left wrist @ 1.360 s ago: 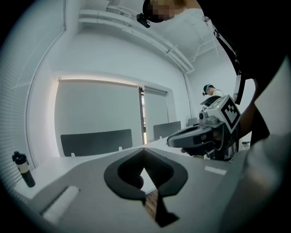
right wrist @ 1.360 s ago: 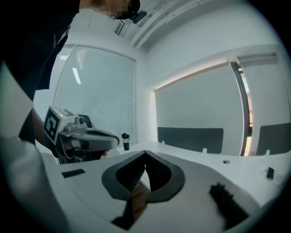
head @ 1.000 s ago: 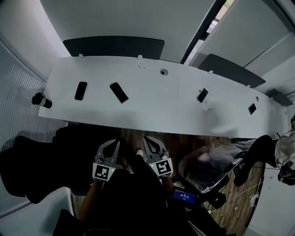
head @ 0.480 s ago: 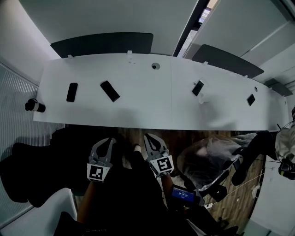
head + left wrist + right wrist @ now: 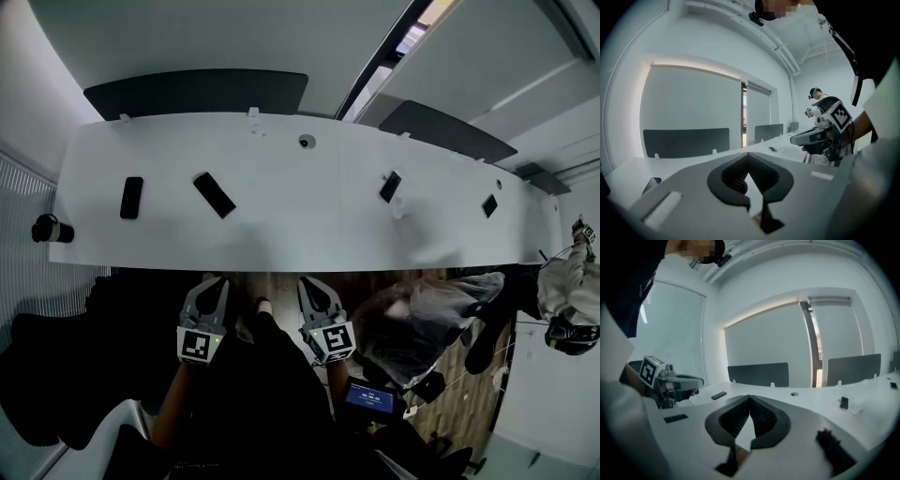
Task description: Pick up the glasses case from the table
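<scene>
The person stands at the near side of a long white table (image 5: 309, 225) and holds both grippers low, below the table's front edge, above a wood floor (image 5: 469, 403). The left gripper (image 5: 215, 279) and the right gripper (image 5: 306, 281) point toward the table, side by side but apart from each other. Each has its jaws pressed together at the tips w/ nothing between them (each gripper's own view shows this clearly). The glasses case (image 5: 214, 194), as far as I can tell the longer dark oblong thing, lies flat and slanted on the left part of the table top. It is well apart from both grippers and nothing touches it. To the left of it lies a shorter black flat thing, prob. a phone (image 5: 131, 197), and at the table's far left end is a dark cup (image 5: 44, 228). Near the back edge, about mid-table, is a round cable hole (image 5: 307, 142). On the right half lies a small dark item (image 5: 390, 186) beside something small and clear, and a second dark item (image 5: 488, 205) lies further right. Behind the table stand dark divider panels (image 5: 197, 92). At the right edge is another person (image 5: 561, 286) in light clothes, and nearer to the grippers stands a chair under a plastic cover (image 5: 417, 323).
</scene>
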Demonstrator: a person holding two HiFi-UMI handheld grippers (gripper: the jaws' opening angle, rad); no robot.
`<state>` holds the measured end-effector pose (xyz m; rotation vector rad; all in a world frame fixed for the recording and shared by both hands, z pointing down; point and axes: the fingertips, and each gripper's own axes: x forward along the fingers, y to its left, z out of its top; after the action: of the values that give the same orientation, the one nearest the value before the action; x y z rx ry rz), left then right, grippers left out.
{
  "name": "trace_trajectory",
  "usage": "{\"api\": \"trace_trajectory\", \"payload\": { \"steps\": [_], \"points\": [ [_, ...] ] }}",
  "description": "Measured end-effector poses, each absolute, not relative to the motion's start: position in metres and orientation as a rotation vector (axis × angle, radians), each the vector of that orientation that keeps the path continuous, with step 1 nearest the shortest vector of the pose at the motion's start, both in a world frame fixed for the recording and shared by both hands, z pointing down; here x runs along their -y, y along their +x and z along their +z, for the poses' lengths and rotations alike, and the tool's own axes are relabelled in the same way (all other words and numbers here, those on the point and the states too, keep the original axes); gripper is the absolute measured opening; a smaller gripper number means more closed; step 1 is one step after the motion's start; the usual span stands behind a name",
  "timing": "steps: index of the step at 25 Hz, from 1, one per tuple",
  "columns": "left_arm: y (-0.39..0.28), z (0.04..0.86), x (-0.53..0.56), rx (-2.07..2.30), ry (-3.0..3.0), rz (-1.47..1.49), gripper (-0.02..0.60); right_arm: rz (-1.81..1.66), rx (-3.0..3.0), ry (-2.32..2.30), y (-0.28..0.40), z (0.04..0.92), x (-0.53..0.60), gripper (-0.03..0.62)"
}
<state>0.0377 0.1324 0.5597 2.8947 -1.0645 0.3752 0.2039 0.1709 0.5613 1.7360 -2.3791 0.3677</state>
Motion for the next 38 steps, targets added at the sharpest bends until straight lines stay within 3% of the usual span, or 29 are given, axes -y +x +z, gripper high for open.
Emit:
{"api": "trace_trajectory", "payload": {
  "steps": [10,17,23,35,38],
  "points": [
    [-0.018,0.561,-0.037,0.89,2.976,0.294,0.006,0.3,2.306,1.713,0.153,0.539,-0.071,0.003],
    [-0.078,0.55,0.039,1.011,2.9,0.203,0.006,0.342,2.276,1.588,0.114,0.544,-0.002,0.003],
    [-0.104,0.562,0.062,1.065,2.939,0.337,0.006,0.366,2.275,1.384,0.086,0.58,0.04,0.003],
    [-0.127,0.554,0.052,1.263,2.731,0.285,0.006,0.411,2.204,1.011,0.035,0.663,0.099,0.005],
    [-0.136,0.55,0.051,1.299,2.74,0.31,0.007,0.455,2.151,0.931,0.028,0.689,0.102,0.067]
  ]
}}
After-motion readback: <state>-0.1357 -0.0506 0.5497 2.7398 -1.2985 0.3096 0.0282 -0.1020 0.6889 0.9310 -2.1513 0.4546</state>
